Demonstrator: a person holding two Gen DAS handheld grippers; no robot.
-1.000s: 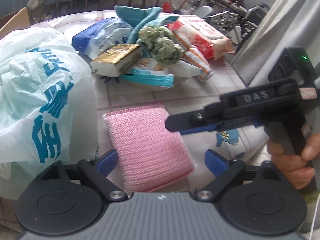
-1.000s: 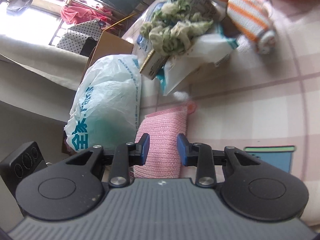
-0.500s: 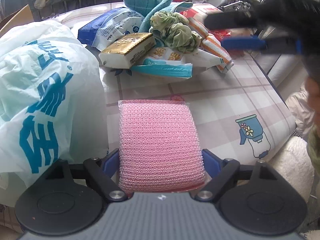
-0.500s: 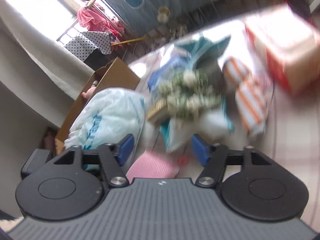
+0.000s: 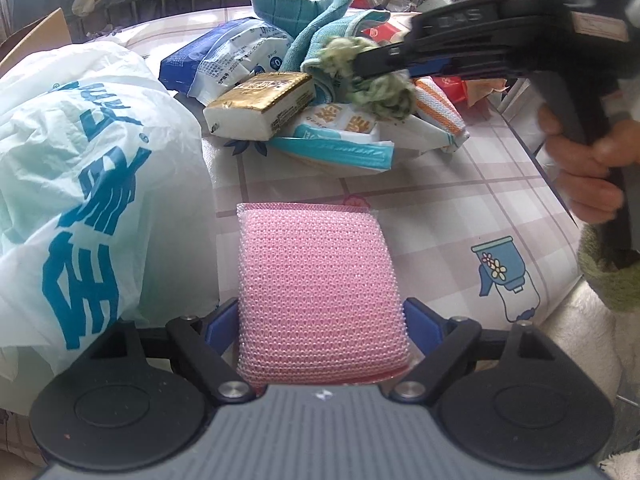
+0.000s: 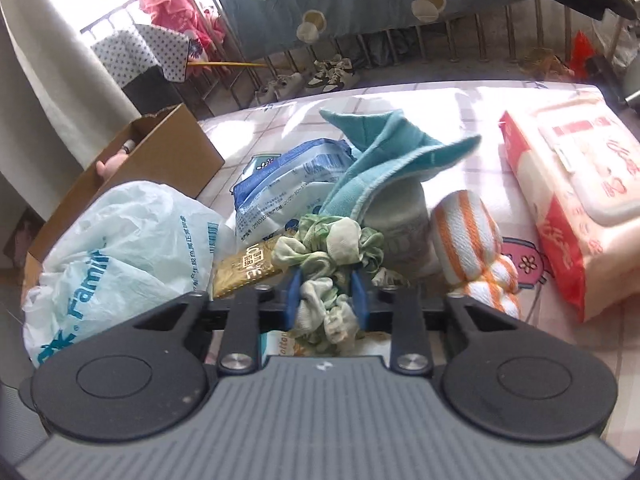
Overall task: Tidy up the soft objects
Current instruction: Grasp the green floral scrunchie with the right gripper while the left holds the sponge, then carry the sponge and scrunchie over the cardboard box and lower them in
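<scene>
Box (image 6: 132,168): brown cardboard, open, at the far left edge of the table, behind the bag.
Bag (image 5: 72,184): white plastic with teal print, crumpled, on the left of the table; its side lies just beside the sponge.
Left gripper (image 5: 322,320): blue fingers (image 5: 218,322) pressed against both sides of the sponge's near end, clamping it.
Sponge (image 5: 316,280): pink mesh pad, flat on the checked tablecloth (image 5: 460,208), between the bag and the printed watering-can motif.
Blue pack (image 5: 228,56): blue-and-white wrapped pack at the back left of the pile.
Gold pack (image 5: 260,104): white block with gold top, leaning on the front left of the pile, just beside the scrunchie.
Teal cloth (image 6: 384,160): folded, standing up at the back of the pile, behind the scrunchie.
Right gripper (image 6: 326,300): blue fingers (image 6: 294,296) closed in on the scrunchie's lower loop, pinching it; in the left view it reaches in from the right, held by a hand (image 5: 584,168).
Scrunchie (image 6: 332,264): pale green fabric, on top of the pile's middle, its near part between the right fingers.
Striped cloth (image 6: 472,252): orange-and-white roll, right of the scrunchie, on the tablecloth.
Wipes (image 6: 576,192): red-and-cream pack with lid, at the far right, apart from the pile.
</scene>
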